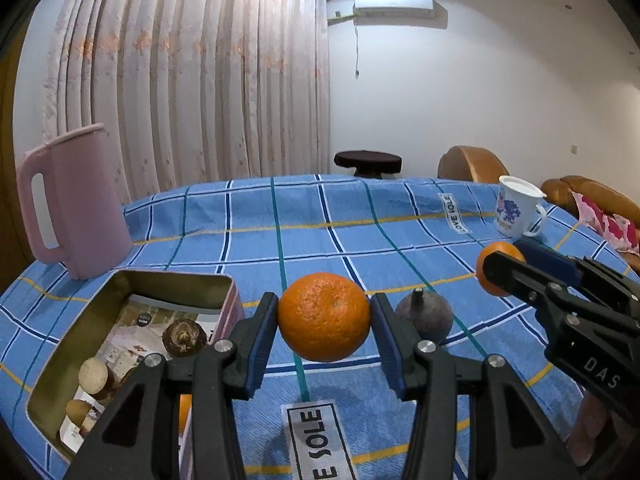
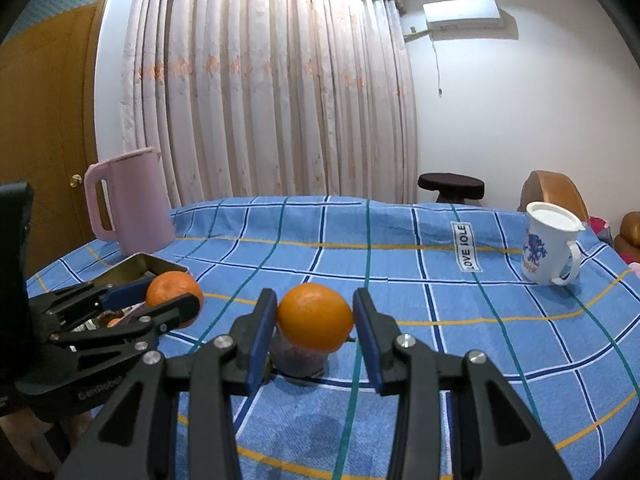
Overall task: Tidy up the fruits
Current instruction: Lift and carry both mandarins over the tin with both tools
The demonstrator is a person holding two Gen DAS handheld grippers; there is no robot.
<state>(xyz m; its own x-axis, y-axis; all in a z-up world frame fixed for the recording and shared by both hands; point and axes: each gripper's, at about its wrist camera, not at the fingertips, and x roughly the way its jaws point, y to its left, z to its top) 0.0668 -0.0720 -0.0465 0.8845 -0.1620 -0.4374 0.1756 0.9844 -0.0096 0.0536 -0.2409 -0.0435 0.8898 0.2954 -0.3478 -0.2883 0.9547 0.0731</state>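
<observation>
**Two oranges lifted, tin waiting**

Nearest the left camera, the left gripper [image 1: 324, 334] has its jaws part open, clamped on a round orange fruit [image 1: 324, 316] above the blue checked tabletop [image 1: 280, 216]. The carry step seems under way; next, swing left over the open rectangular metal tin [image 1: 100, 308] and release. Farther right, the right gripper [image 2: 315, 328] pinches a smaller smooth orange [image 2: 315, 316], over a dark purple stemmed fruit [image 1: 425, 316].

The middle of the blue checked tablecloth [image 2: 400, 264] is bare and gives wide room to pass. On the left stand the pink jug [image 1: 76, 200] and the open tin [image 1: 132, 312], on the far right the white mug [image 2: 550, 248]. A dark round fruit [image 1: 426, 316] lies near the front.
</observation>
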